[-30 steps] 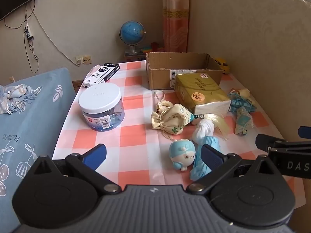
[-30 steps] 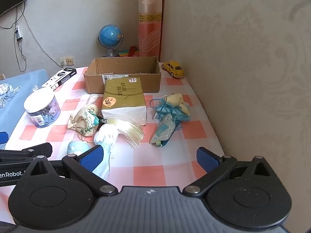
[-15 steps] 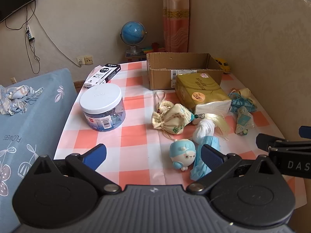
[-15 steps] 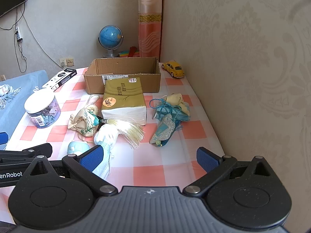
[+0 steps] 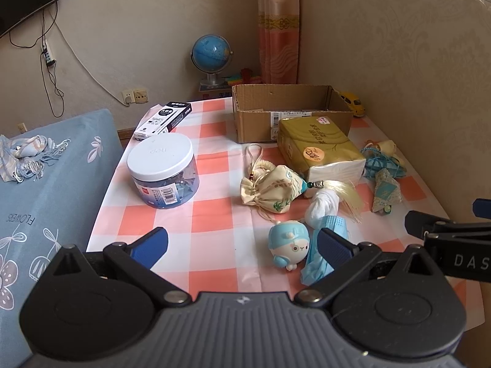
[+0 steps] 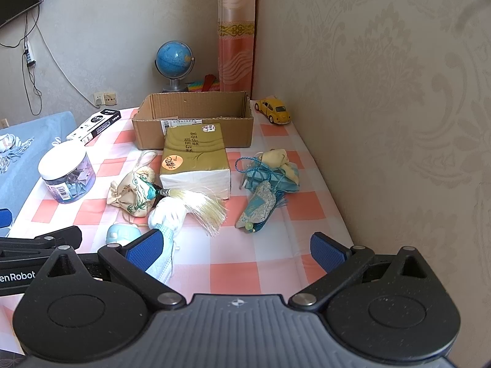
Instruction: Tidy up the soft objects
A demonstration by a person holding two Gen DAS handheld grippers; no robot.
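On checked cloth (image 5: 214, 211) | cream embroidered pouch (image 5: 271, 191) | drawstring-cinched, slumped

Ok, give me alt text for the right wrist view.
An open right gripper hovers over a checked table strewn with soft items: a tissue pack, a pouch, blue sachets and a mask. A cardboard box sits behind them.
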